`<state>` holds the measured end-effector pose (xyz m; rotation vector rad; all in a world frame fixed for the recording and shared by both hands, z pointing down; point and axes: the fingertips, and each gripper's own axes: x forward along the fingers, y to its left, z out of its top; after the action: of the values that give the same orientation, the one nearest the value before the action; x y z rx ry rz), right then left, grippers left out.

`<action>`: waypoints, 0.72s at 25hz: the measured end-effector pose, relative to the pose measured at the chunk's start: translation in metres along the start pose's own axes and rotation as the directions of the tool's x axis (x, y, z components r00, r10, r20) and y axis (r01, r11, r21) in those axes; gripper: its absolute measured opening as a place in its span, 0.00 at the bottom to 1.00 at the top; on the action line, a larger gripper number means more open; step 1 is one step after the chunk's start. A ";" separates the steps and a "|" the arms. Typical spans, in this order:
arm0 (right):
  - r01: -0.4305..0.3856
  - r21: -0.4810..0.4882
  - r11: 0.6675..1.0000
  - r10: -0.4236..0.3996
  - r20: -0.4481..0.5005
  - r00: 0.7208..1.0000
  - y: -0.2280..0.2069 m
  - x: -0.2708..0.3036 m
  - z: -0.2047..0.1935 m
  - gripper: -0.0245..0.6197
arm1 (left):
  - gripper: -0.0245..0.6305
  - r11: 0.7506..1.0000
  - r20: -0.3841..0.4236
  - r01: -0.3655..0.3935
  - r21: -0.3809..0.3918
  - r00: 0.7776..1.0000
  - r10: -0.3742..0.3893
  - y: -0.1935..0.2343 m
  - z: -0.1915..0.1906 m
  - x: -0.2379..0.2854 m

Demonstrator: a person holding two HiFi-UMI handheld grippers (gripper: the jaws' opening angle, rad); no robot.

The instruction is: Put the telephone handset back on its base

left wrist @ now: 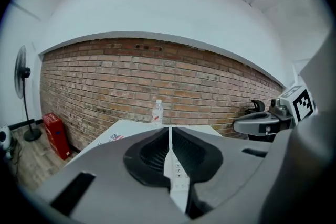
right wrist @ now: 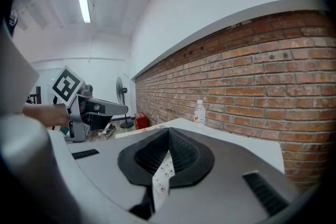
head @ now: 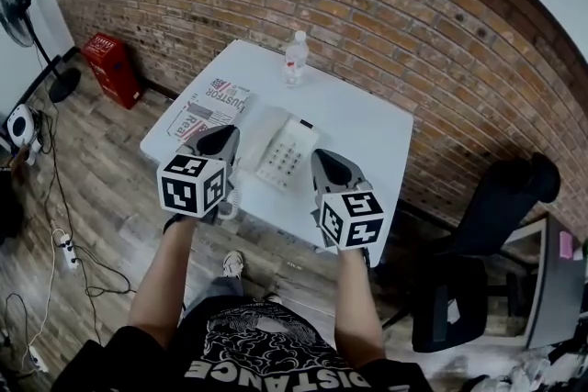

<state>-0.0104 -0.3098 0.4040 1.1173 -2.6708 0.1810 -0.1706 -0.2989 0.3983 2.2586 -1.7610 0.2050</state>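
Head view: a white push-button telephone base (head: 287, 153) sits keypad-up on a white square table (head: 367, 128). The white handset (head: 262, 135) lies along the base's left side, apparently in its cradle; can't tell if it's fully seated. The left gripper (head: 225, 135) hovers just left of the telephone base, near the handset, w/ nothing in it. The right gripper (head: 322, 157) hovers just right of the base, at its near corner. Both point away from the person and slightly down.

Left gripper view: its black ribbed pads (left wrist: 152, 152) are together, w/ only a thin slit between them and nothing clamped. A strip of the base's keypad shows through the slit. Right gripper view: same story. The pads (right wrist: 184, 152) are closed on each other and empty, w/ keypad buttons visible in the gap below the tips.

Beyond the base, toward the red brick wall (head: 367, 23), a clear plastic water bottle (head: 295, 58) w/ a white cap stands upright on the table. Left of the base a printed newspaper (head: 213, 106) lies flat. Farther left of the base, on the wooden floor (head: 101, 170), are a red box (head: 112, 67) and a black standing fan (head: 23, 18). Right of the base, off the table, is a black office chair (head: 487, 234).
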 end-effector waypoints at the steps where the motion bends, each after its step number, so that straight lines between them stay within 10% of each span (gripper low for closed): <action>1: -0.001 -0.003 1.000 0.001 0.000 1.000 0.000 -0.002 0.000 0.04 | 0.07 1.000 0.003 -0.012 0.006 1.000 0.012 0.000 0.000 -0.002; 18: -0.008 -0.004 1.000 0.008 0.004 1.000 -0.001 -0.018 -0.006 0.04 | 0.05 1.000 -0.008 -0.014 0.022 1.000 0.014 -0.013 -0.009 -0.010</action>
<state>0.0039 -0.2973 0.4051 1.1071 -2.6787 0.1746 -0.1598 -0.2841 0.4027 2.2581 -1.7796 0.2367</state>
